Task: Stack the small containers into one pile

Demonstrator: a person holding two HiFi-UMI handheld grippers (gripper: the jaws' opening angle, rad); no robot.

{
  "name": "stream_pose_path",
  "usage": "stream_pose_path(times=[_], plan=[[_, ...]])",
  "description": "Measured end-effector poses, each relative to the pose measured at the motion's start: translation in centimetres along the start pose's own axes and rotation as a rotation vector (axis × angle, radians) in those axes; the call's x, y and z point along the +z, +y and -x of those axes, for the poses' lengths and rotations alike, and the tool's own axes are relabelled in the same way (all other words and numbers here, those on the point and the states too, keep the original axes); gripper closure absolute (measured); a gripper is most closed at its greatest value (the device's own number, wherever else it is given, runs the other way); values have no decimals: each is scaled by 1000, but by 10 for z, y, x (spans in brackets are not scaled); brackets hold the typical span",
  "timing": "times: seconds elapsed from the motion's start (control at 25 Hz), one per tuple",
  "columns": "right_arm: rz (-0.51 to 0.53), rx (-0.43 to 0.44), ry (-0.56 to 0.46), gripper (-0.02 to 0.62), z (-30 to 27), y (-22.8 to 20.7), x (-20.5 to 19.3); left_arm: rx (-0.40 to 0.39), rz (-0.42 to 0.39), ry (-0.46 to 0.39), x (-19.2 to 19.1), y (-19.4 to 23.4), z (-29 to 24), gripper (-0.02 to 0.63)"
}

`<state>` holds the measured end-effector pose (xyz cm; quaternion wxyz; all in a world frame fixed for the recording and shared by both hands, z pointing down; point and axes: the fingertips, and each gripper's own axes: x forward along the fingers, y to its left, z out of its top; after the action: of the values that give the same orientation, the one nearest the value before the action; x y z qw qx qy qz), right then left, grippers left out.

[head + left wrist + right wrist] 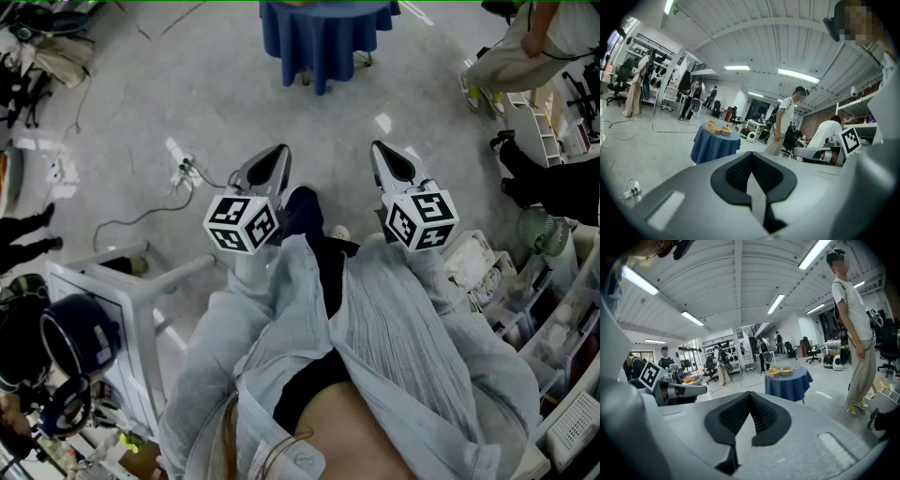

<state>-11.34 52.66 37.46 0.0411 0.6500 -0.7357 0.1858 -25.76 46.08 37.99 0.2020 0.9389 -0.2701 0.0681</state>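
Note:
Small tan containers (780, 371) sit on a round table with a blue cloth (787, 384), several steps ahead of me. The left gripper view also shows the containers (717, 128) on that table (712, 145). In the head view only the cloth's (323, 37) lower part shows at the top edge, and the containers are out of frame. My left gripper (270, 161) and right gripper (392, 159) are held side by side over the floor, both pointing toward the table. Each has its jaws shut with nothing between the pads (740, 171) (761, 416).
A person in beige trousers (857, 362) stands right of the table (525, 47). A power strip with a cable (183, 171) lies on the floor ahead left. A white stand (122, 300) is at my left, and shelves with clutter (553, 319) at my right. Other people and desks are far behind.

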Motion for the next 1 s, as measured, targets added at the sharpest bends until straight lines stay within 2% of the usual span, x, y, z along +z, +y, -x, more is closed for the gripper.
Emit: stream_pose_path(times=[0.12,0.52,0.72,0.76,0.88,0.92,1.0], plan=[[-25,-10,-26,594,7,1,1,9,4,8,-4,-1,7,594],[-50,-26,1,594,20,-2,-21,16,35,31,-28,-9,18,594],[-25,-54,-9,592,15,-15,-14,7,23,25,-20,-8,4,594],[-28,-57,-9,565,12,-19,-13,2,17,26,-17,-8,-1,594],[-37,-63,0,428,-1,-26,-9,-6,7,39,-13,-2,-15,594],[-35,-66,4,401,-5,-29,-8,-9,8,42,-11,1,-20,594],[-30,-67,12,390,-15,-35,-4,-12,12,42,-6,7,-30,594]])
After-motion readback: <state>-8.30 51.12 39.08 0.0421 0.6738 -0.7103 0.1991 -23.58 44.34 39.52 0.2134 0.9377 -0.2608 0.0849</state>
